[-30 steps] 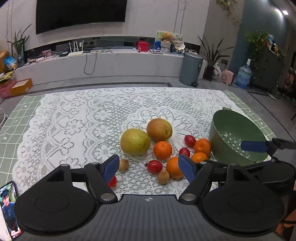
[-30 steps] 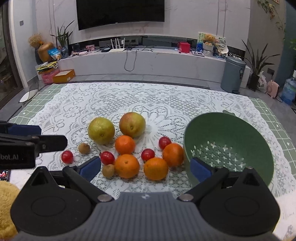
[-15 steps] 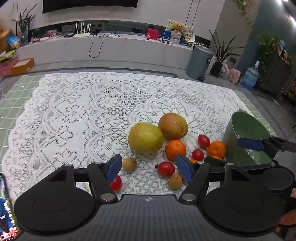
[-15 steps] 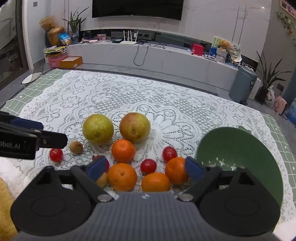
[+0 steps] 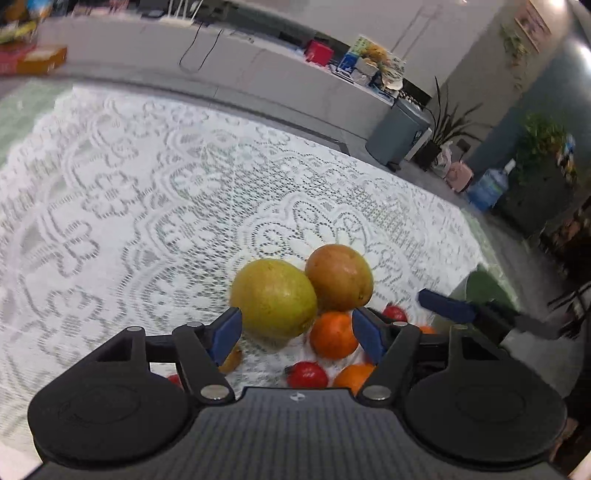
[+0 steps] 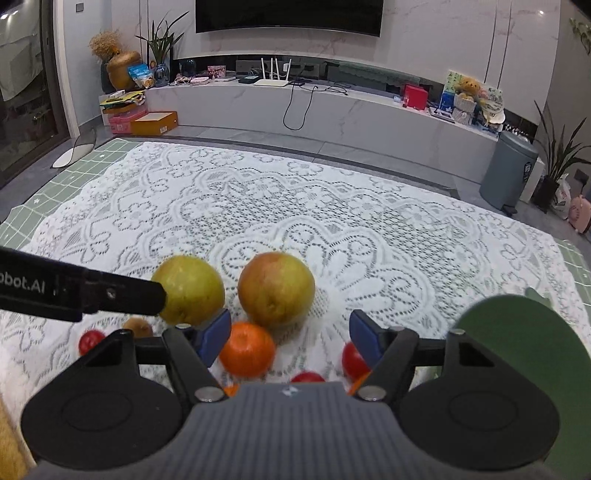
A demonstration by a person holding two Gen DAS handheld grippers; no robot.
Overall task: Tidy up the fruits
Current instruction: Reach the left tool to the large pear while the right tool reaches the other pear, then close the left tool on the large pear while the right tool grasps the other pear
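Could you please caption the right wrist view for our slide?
Open right tongs above an orange, beside a green colander.

White marble wall [image 6: 443, 44], wall-mounted TV [image 6: 288, 16], long pale bench [image 6: 332, 110], grey floor [image 6: 406, 173].

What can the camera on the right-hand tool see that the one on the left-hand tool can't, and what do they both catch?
Only the right view shows the wall television, the white router and most of the green colander.

Only the left view shows the blue water jug.

Both show the lace cloth, the yellow-green fruit, the reddish fruit, an orange and the grey bin. Both tools are open and empty.
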